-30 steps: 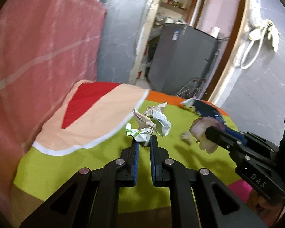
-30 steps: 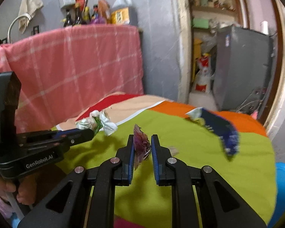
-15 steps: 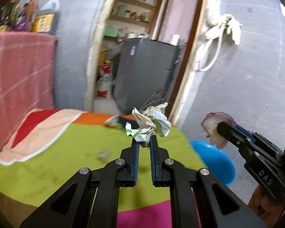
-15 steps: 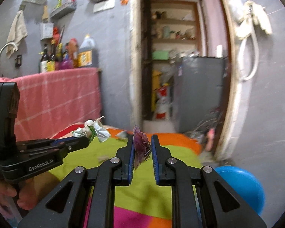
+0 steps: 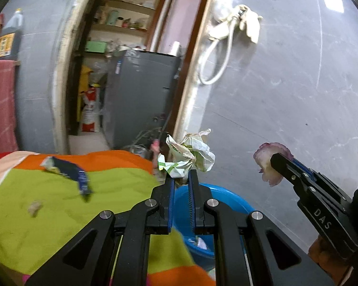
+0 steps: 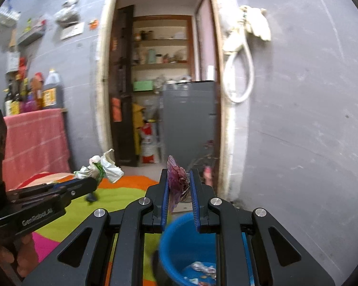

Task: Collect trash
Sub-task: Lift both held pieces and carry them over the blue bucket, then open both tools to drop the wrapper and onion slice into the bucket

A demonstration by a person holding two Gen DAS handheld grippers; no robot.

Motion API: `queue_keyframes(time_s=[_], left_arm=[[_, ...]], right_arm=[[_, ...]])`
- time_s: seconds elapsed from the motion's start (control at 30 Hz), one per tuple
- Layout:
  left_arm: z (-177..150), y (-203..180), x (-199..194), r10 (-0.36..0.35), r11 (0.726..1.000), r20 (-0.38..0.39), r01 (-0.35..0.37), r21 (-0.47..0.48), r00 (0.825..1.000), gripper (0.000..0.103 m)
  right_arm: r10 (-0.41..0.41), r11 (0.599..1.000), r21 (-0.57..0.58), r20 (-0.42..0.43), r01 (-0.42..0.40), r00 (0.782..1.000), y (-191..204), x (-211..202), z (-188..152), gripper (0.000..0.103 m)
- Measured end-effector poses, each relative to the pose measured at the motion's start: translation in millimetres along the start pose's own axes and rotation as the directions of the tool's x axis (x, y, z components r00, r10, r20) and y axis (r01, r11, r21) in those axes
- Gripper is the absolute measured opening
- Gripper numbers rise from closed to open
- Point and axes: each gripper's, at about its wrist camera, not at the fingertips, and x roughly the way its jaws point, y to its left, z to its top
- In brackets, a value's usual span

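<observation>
My left gripper (image 5: 181,175) is shut on a crumpled white and green paper wad (image 5: 188,153), held over the near rim of a blue tub (image 5: 214,195). It also shows in the right wrist view (image 6: 102,166). My right gripper (image 6: 179,188) is shut on a purple onion peel (image 6: 177,182), which shows pale in the left wrist view (image 5: 268,166), above the blue tub (image 6: 179,240). The tub holds some crumpled trash (image 6: 200,268).
A bed with a green and orange cover (image 5: 47,205) lies to the left, with a dark blue wrapper (image 5: 71,174) and a small scrap (image 5: 34,207) on it. A grey wall (image 5: 286,95) stands right, a doorway with a grey fridge (image 5: 140,100) behind.
Both grippers have swung right from over the bed toward the blue tub, still holding their pieces. The tub now sits right under the fingertips.
</observation>
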Motion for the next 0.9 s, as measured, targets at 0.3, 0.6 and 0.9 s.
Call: queue_keyframes(time_s=[0.3, 0.6, 0.9], left_arm=[[-10, -30, 49, -0.043, 0.998, -0.067, 0.046, 0.053, 0.997, 0.008], [-19, -41, 88, -0.047, 0.997, -0.142, 0.055, 0.049, 0.989, 0.008], [-23, -36, 112, -0.047, 0.999, -0.198, 0.050, 0.012, 0.979, 0.009]], right_arm=[[-0.077, 0.996, 0.049, -0.027, 0.078, 0.997, -42, 7, -22, 0.014], [-0.092, 0.992, 0.077, -0.072, 0.098, 0.993, -63, 17, -33, 0.014], [-0.100, 0.982, 0.146, -0.112, 0.116, 0.989, -84, 34, -38, 0.015]])
